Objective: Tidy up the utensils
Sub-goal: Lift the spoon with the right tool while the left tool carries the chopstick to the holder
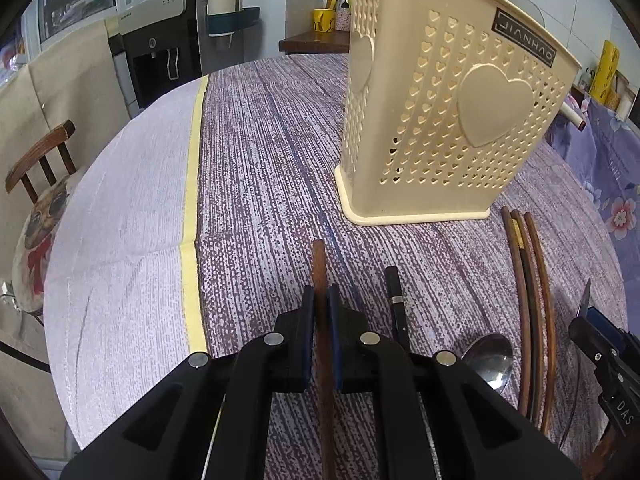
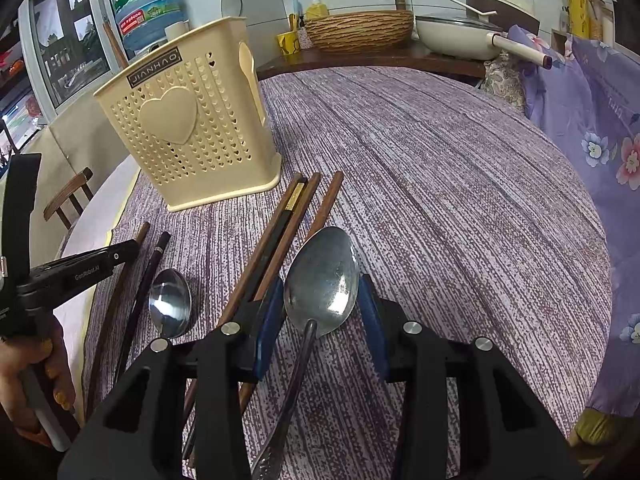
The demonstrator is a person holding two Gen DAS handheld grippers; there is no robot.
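On the purple tablecloth [image 2: 440,168], your L gripper [image 1: 320,300] is clamped shut on a brown wooden chopstick [image 1: 319,264]. Your R gripper [image 2: 322,292] is part open around a big steel spoon [image 2: 322,276]; pads look clear of the bowl, hard to be sure. Cream utensil holder [image 2: 192,120] stands upright toward the far edge. Small spoon [image 2: 170,300], three chopsticks [image 2: 296,208] and a black chopstick [image 2: 154,256] lie between.

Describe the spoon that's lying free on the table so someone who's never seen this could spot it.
Find the cream holder. Nearer the camera, the small spoon lies bowl-up between a black chopstick and three bundled chopsticks. Unlike the big spoon, no gripper surrounds it.
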